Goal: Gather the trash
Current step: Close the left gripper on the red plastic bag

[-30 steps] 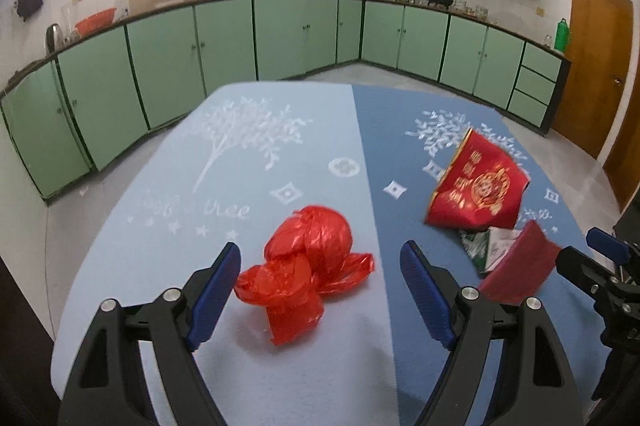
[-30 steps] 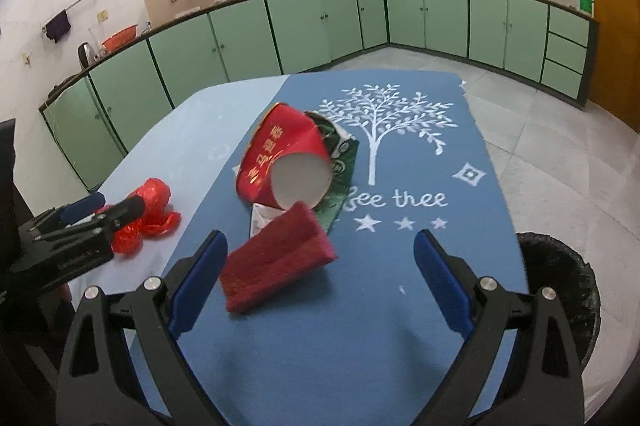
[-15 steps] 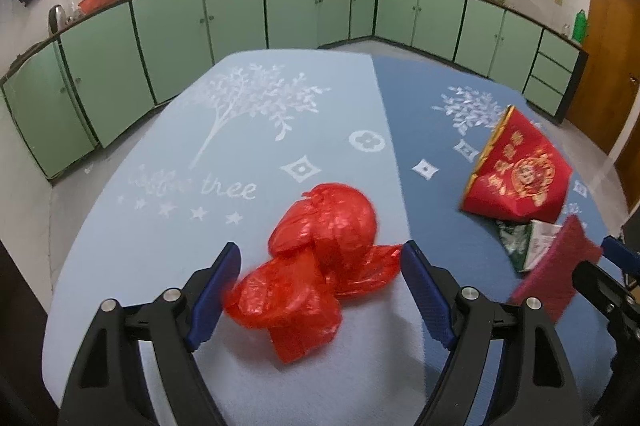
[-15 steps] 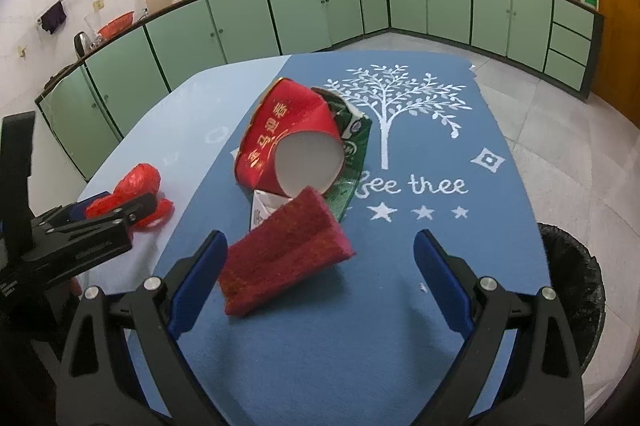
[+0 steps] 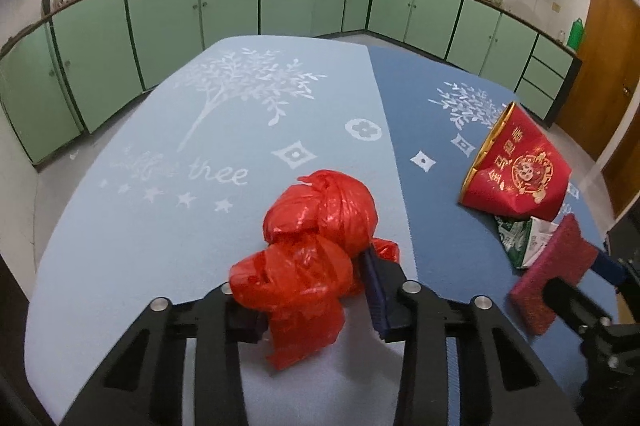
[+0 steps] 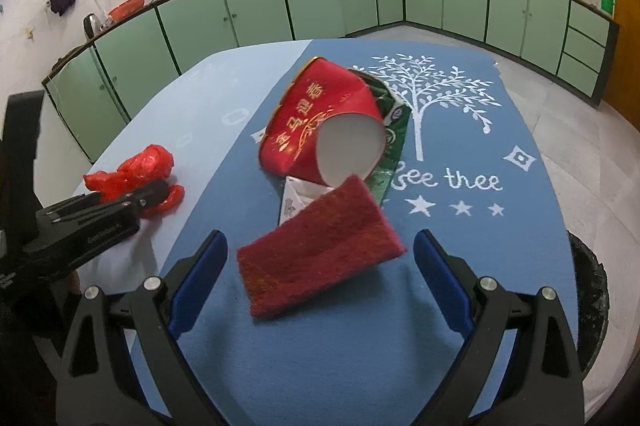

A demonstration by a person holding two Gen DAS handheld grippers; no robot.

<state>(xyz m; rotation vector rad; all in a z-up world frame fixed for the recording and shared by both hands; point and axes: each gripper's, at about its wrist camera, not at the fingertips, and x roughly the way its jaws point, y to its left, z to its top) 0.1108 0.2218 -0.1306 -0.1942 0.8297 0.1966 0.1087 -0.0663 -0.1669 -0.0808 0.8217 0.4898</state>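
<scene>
I see a crumpled red plastic bag [image 5: 316,246] on light-blue cloth; a tipped red paper cup [image 6: 320,123], red scouring pad [image 6: 320,250], and possibly a green wrapper [image 6: 394,129] alongside.

Both grippers: black frames, blue finger pads [image 6: 444,282] (4 silver screws each).

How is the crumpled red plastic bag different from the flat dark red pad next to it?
The red plastic bag is glossy, crinkled and bunched into lumps; the dark red scouring pad is matte, fuzzy and a flat rectangle. The left claw is closed on the bag, while the pad lies free between the open fingers of the right claw. The bag sits on the table's light blue half, the pad on the dark blue. Both are red trash.
</scene>
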